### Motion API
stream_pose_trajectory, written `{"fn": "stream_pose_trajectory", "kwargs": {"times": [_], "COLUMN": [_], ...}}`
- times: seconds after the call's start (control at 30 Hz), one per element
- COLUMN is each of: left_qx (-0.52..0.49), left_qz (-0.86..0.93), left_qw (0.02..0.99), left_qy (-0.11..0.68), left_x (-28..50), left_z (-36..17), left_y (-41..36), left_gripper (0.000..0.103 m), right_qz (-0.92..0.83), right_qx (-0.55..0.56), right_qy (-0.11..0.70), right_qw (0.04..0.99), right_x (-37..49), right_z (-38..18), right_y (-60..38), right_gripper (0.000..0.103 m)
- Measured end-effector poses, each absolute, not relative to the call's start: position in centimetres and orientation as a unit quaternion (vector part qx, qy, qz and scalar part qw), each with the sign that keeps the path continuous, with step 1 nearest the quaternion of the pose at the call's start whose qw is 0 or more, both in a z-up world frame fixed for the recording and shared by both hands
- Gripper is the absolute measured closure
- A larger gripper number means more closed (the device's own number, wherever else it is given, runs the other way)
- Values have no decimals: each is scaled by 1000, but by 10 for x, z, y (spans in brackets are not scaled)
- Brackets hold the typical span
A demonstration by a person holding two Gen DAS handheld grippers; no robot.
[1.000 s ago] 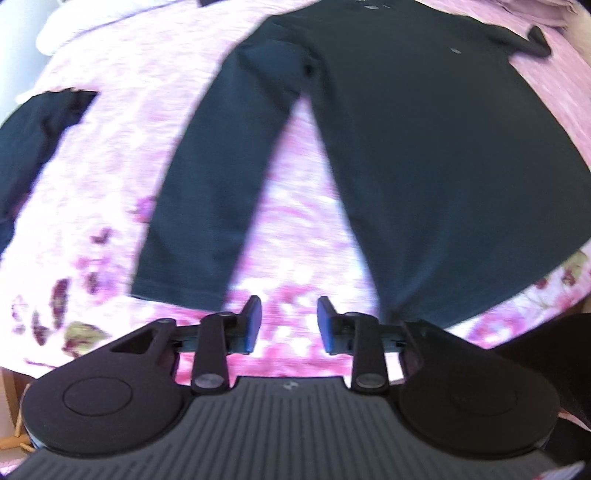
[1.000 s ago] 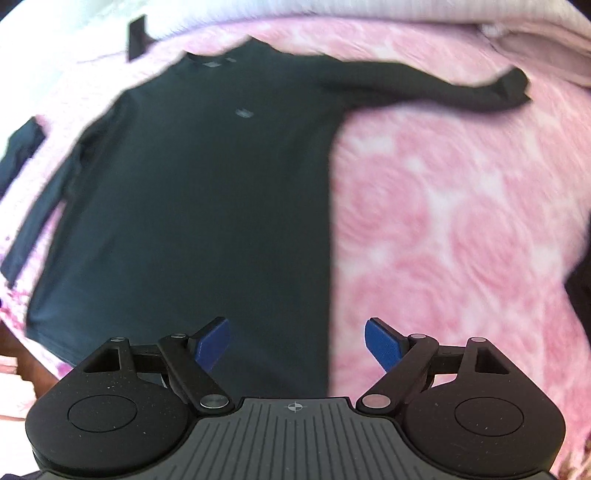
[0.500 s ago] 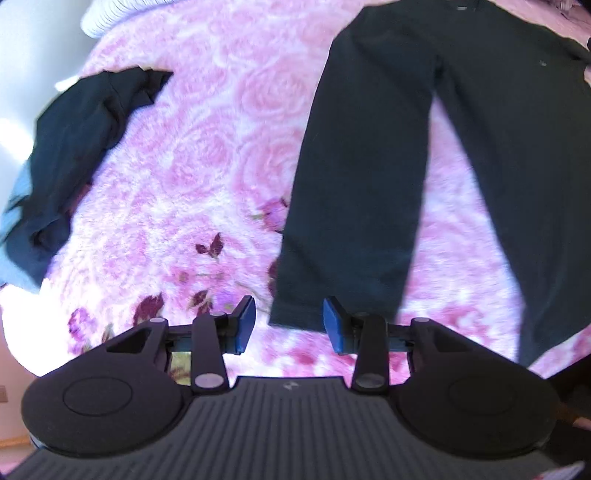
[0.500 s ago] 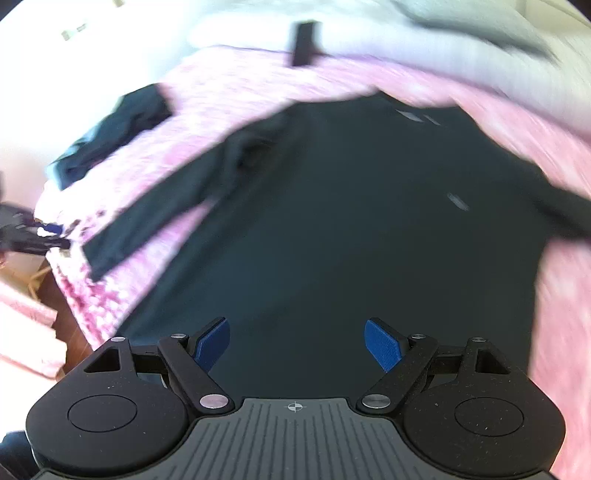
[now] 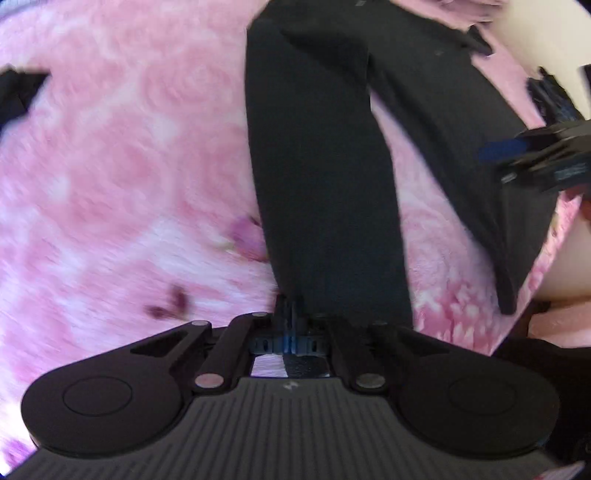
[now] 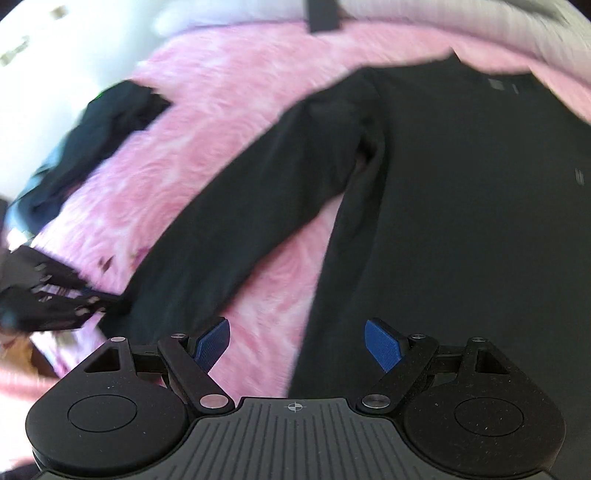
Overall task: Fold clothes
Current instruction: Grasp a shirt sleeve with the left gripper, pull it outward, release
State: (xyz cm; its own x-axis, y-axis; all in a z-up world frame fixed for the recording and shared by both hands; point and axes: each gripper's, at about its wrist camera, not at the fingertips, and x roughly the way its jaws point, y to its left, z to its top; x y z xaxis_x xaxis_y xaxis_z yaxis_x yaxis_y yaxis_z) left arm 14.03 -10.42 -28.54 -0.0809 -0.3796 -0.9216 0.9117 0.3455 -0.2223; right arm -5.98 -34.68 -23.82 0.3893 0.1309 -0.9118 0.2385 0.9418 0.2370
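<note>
A black long-sleeved shirt (image 6: 480, 221) lies flat on a pink blanket (image 5: 110, 184). Its left sleeve (image 5: 325, 184) runs straight down to my left gripper (image 5: 291, 314), whose jaws are shut on the cuff. In the right wrist view the same sleeve (image 6: 240, 221) slants down to the left gripper (image 6: 55, 299) at the bed's edge. My right gripper (image 6: 297, 345) is open, nothing between its blue pads (image 6: 384, 347), and hovers above the shirt's lower left side. The left wrist view catches it, blurred, at the right edge (image 5: 535, 158).
A crumpled dark garment (image 6: 92, 147) lies at the far left of the bed, and its corner (image 5: 18, 92) shows in the left wrist view. White bedding (image 6: 443, 29) lines the far side. The bed edge drops off at lower left (image 6: 22, 369).
My left gripper came down onto the sleeve's cuff and shut on it. My right gripper swept left across the shirt toward the sleeve side and stayed open.
</note>
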Motion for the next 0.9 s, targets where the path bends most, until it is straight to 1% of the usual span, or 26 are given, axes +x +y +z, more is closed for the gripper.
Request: {"fn": "stream_pose_trajectory", "kwargs": {"times": [0.13, 0.27, 0.37, 0.5, 0.57, 0.67, 0.77, 0.9], "left_qx": [224, 238, 250, 281, 317, 355, 358, 342], "left_qz": [-517, -518, -509, -486, -465, -436, -428, -431], "left_qw": [639, 642, 657, 668, 672, 676, 690, 699], "left_qy": [523, 513, 497, 488, 482, 476, 460, 457], "left_x": [184, 215, 257, 304, 311, 308, 298, 275], "left_z": [-262, -250, -238, -244, -254, -261, -251, -235], "left_y": [-72, -51, -36, -37, -46, -52, -56, -87], "left_gripper": [103, 103, 103, 102, 102, 96, 88, 86], "right_qz": [-36, -33, -21, -20, -23, -38, -69, -133], "right_qx": [206, 235, 237, 237, 243, 241, 240, 230], "right_qy": [572, 595, 598, 594, 590, 582, 567, 546], "right_qw": [793, 768, 765, 769, 770, 776, 785, 795], "right_x": [-43, -34, -30, -25, -24, -26, -35, -64], "right_z": [-251, -266, -270, -271, -269, -261, -247, -228], "right_y": [-319, -292, -274, -263, -265, -275, -299, -351], "right_gripper": [19, 19, 19, 19, 19, 19, 19, 19]}}
